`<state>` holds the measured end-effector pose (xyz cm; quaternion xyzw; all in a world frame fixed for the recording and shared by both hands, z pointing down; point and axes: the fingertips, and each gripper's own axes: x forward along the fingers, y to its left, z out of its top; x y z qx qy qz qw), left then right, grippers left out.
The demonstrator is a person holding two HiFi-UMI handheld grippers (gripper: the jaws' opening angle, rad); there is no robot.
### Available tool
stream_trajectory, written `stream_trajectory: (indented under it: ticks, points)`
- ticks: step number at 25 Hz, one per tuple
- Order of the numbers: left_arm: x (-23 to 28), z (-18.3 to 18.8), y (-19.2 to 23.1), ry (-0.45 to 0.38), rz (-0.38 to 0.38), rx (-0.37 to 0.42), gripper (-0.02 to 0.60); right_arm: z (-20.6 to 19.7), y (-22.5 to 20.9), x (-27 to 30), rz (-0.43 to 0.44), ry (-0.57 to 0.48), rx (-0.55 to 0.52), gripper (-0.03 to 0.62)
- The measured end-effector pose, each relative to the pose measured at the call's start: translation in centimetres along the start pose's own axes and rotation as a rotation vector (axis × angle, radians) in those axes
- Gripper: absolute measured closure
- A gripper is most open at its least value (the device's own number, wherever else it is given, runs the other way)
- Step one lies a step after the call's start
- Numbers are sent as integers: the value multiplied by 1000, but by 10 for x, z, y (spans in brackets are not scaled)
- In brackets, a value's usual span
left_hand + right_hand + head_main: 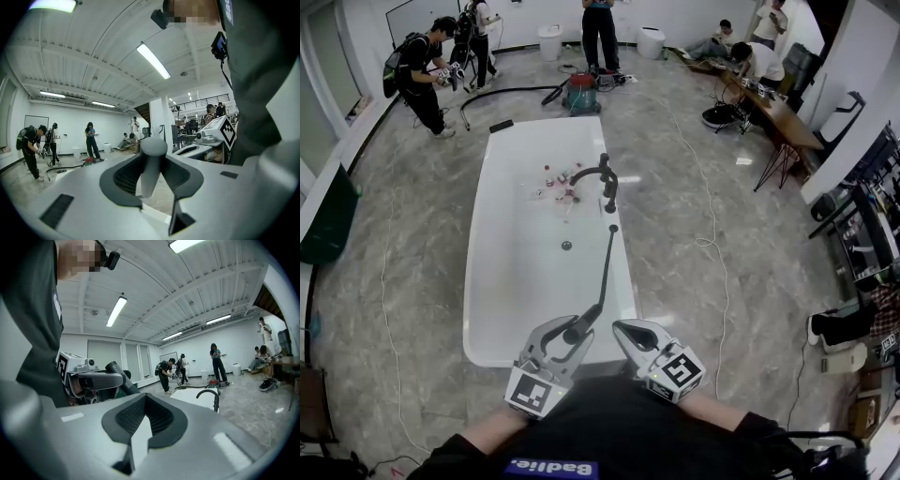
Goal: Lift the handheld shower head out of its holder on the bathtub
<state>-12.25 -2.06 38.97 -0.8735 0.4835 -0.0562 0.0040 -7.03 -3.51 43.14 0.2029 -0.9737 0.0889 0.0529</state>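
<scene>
Shower head (605, 277) clamped between left gripper (570, 332) jaws.

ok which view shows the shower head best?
Head view: the shower head shows full length, slanting over the bathtub, its near end clamped in the left gripper. Left gripper view shows only that end between the jaws. Right gripper view catches just a dark stub beside the left gripper.

The bathtub (511, 272) is white; the handheld shower head (606, 272) at its near end and the faucet (602, 173) on its right rim are black. Round it the floor (712, 187) is grey, marble-veined. Beyond its far end, a vacuum cleaner (580, 94) looks red.
</scene>
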Motion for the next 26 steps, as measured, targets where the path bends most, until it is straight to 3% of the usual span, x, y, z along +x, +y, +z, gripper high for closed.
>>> stream_trajectory:
  ticks: [26]
  points:
    - [9,-8,-4,1,-18,-7,443,-7,-7,-1,0,1,9,594]
